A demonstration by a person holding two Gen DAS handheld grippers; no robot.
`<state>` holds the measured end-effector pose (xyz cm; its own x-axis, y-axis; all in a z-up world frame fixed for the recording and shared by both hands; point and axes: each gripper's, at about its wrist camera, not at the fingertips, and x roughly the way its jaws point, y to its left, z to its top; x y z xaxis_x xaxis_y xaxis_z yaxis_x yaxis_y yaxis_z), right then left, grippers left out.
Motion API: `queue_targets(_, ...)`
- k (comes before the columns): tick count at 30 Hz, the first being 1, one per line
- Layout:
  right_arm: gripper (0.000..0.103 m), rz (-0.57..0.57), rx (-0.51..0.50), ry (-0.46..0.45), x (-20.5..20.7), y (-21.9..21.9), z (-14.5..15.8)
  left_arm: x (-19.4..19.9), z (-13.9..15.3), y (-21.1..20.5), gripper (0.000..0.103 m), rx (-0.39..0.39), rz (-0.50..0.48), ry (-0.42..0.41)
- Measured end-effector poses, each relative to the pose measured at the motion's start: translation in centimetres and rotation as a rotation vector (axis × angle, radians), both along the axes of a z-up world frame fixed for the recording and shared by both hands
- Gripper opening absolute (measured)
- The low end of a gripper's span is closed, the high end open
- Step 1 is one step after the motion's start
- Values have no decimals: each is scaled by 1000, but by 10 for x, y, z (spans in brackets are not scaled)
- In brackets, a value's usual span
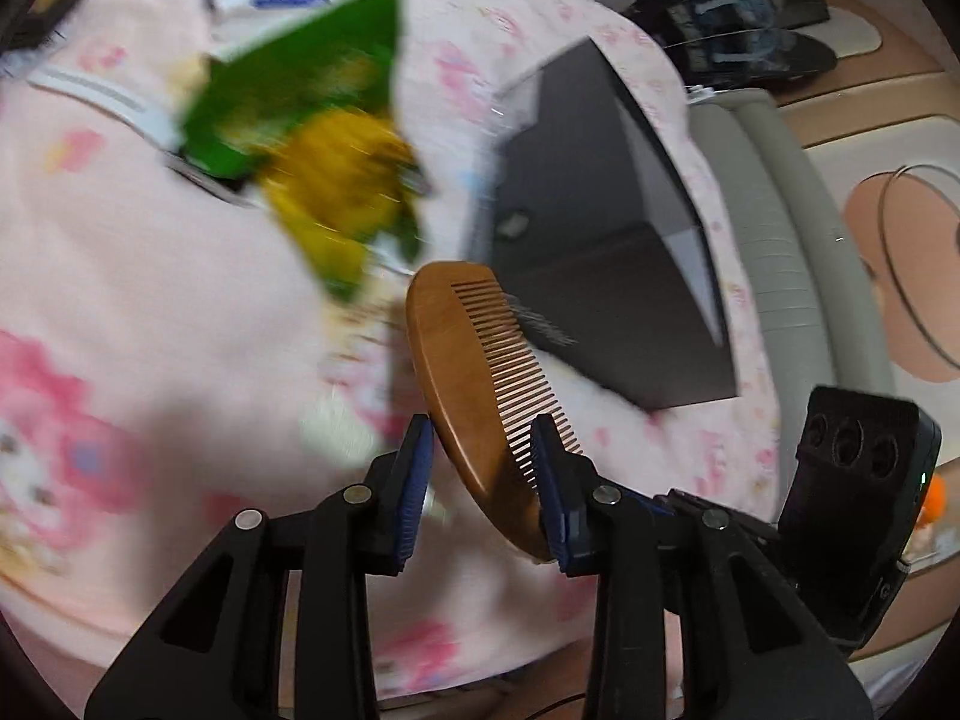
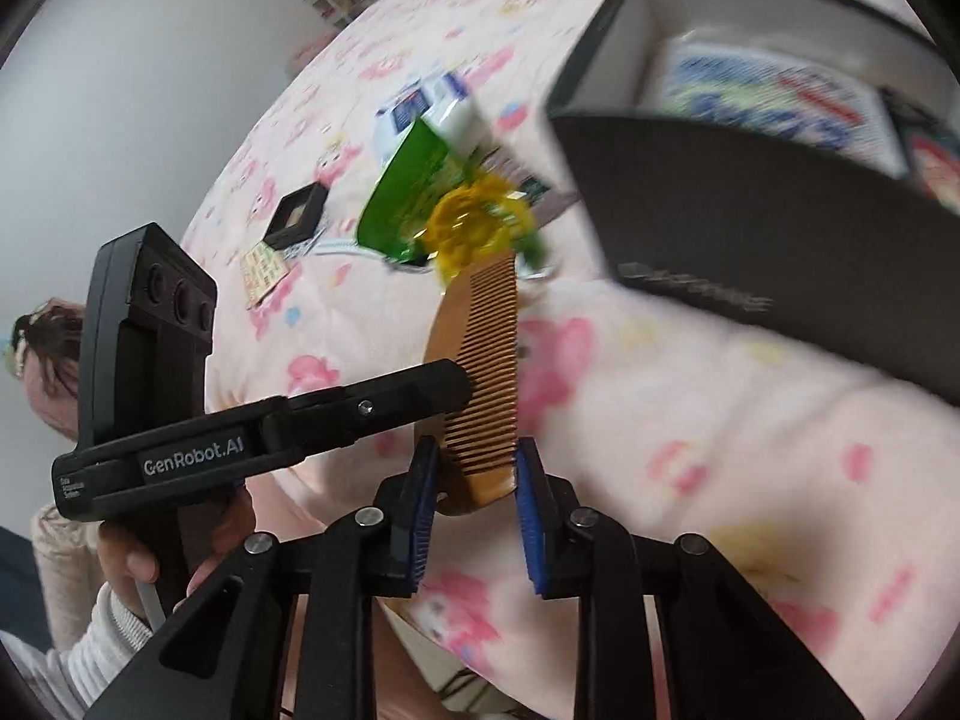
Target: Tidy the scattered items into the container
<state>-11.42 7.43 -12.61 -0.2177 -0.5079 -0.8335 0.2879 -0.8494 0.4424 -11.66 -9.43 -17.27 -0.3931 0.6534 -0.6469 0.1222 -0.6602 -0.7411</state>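
A wooden comb [image 1: 474, 372] hangs in the air above the pink bedspread, held at both ends. My left gripper [image 1: 483, 426] is shut on it, one pad on the spine and one on the teeth. In the right wrist view my right gripper [image 2: 474, 450] is shut on the comb's [image 2: 480, 360] lower end, while the left gripper's finger [image 2: 444, 384] lies across its middle. The black box [image 1: 600, 228] stands just beyond; a blue-and-white packet [image 2: 762, 96] lies inside the box [image 2: 750, 222].
A green and yellow snack bag [image 2: 444, 204] lies on the bedspread [image 2: 720, 420] behind the comb. A white-and-blue pack [image 2: 420, 108], a small black square case [image 2: 297, 213] and a patterned card [image 2: 262, 270] lie farther back. A hand [image 2: 138, 564] grips the left tool.
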Motion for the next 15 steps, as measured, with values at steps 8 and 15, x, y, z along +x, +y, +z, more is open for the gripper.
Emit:
queue_targets(8, 12, -50, 10, 45, 14, 42, 15, -7, 17, 56, 21, -62, -128, 11)
queue_targets(15, 12, -104, -21, -26, 12, 61, -8, 1, 3, 43, 22, -135, -65, -38)
